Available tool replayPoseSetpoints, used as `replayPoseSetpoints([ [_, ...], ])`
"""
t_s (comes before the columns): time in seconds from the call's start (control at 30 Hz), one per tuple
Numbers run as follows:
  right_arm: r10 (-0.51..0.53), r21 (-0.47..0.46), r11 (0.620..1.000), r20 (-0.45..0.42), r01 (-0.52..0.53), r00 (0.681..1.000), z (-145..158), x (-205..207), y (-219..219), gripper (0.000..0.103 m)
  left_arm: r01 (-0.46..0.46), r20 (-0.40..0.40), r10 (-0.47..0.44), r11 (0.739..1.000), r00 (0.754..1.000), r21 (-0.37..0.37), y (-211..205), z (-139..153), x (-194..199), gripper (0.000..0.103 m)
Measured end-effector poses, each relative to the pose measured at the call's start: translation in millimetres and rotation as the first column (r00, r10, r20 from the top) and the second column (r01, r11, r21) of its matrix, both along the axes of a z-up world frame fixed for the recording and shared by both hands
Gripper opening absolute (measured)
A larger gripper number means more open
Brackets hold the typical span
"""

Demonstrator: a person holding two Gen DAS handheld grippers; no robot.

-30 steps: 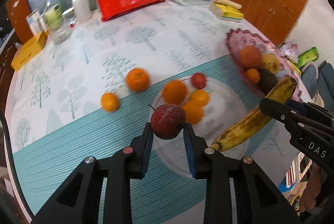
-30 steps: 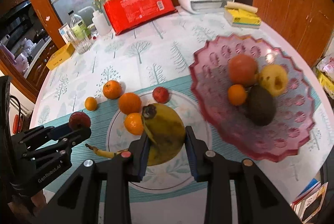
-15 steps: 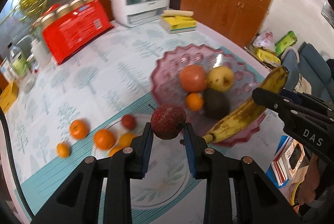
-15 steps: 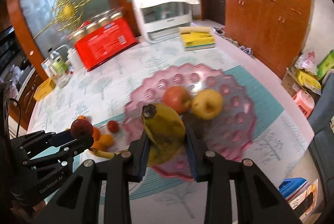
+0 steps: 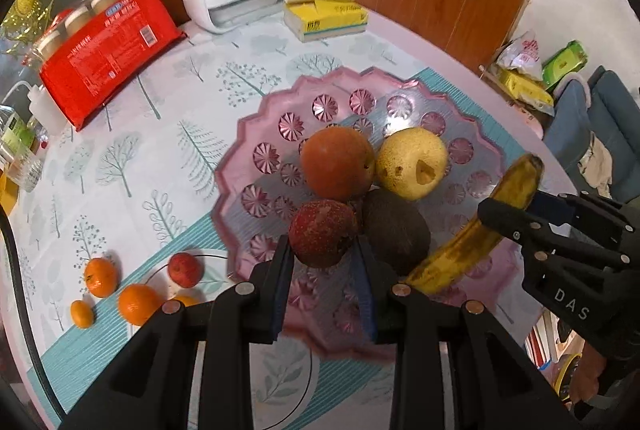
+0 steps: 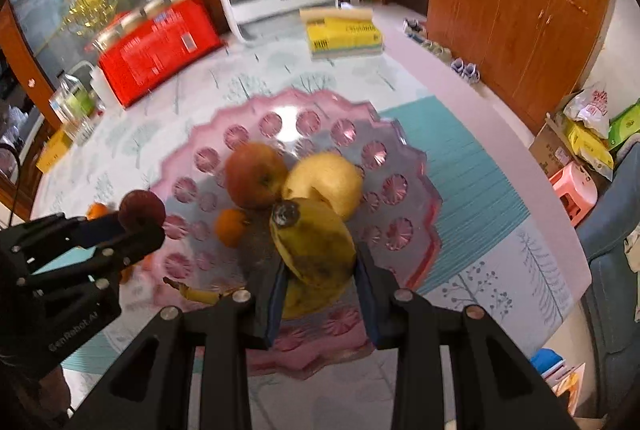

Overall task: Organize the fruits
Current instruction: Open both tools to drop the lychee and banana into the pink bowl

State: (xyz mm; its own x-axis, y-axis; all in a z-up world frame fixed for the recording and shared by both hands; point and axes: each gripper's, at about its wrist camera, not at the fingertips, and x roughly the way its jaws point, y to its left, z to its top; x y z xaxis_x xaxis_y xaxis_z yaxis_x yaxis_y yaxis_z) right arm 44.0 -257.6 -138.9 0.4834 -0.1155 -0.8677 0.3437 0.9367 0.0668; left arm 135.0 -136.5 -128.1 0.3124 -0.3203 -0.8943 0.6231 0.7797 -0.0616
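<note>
Crowding is the worry: the left gripper (image 5: 323,272) is clamped on a small red apple (image 5: 322,233), the right gripper (image 6: 318,280) on a spotty banana (image 6: 314,244), both hanging over the pink glass fruit plate (image 5: 256,133). Let go onto the piled orange-red apple (image 5: 337,163), yellow pear (image 5: 412,162) and avocado (image 5: 396,226), either could roll off.

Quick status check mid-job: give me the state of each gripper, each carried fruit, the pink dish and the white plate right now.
left gripper: shut on the red fruit
red fruit: held above the pink dish
right gripper: shut on the banana
banana: held above the dish
pink dish: holds an apple, a yellow fruit, a dark fruit and a small orange
white plate: still has a small red fruit on it
</note>
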Motion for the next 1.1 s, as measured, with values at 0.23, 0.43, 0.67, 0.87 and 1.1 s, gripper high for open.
replayPoseSetpoints([
  [0.23, 0.009, 0.034, 0.999, -0.049, -0.007, 0.999, -19.3, 17.9, -21.0, 0.033, -0.030, -0.039, 0.032, 0.998, 0.999, 0.062, -23.7, -26.7, 13.4, 0.028],
  [0.43, 0.013, 0.014, 1.000, -0.095, -0.012, 0.995, -31.2, 35.9, -26.5, 0.033, -0.049, -0.065, 0.056, 0.994, 0.996, 0.099, -32.2, -41.4, 23.3, 0.028],
  [0.67, 0.038, -0.037, 0.999, -0.028, -0.039, 0.999, -19.6, 43.2, -26.6, 0.034, -0.059, -0.083, 0.070, 0.990, 0.994, 0.131, -37.0, -50.3, 31.8, 0.028],
  [0.87, 0.041, -0.025, 0.999, -0.014, -0.042, 0.999, -20.8, 47.1, -27.0, 0.039, -0.073, -0.095, 0.088, 0.985, 0.992, 0.155, -35.5, -54.6, 37.4, 0.030],
  [1.1, 0.040, -0.030, 0.999, -0.003, -0.040, 0.999, -21.0, 46.1, -24.6, 0.042, -0.097, -0.100, 0.112, 0.984, 0.989, 0.147, -30.3, -51.3, 39.2, 0.062],
])
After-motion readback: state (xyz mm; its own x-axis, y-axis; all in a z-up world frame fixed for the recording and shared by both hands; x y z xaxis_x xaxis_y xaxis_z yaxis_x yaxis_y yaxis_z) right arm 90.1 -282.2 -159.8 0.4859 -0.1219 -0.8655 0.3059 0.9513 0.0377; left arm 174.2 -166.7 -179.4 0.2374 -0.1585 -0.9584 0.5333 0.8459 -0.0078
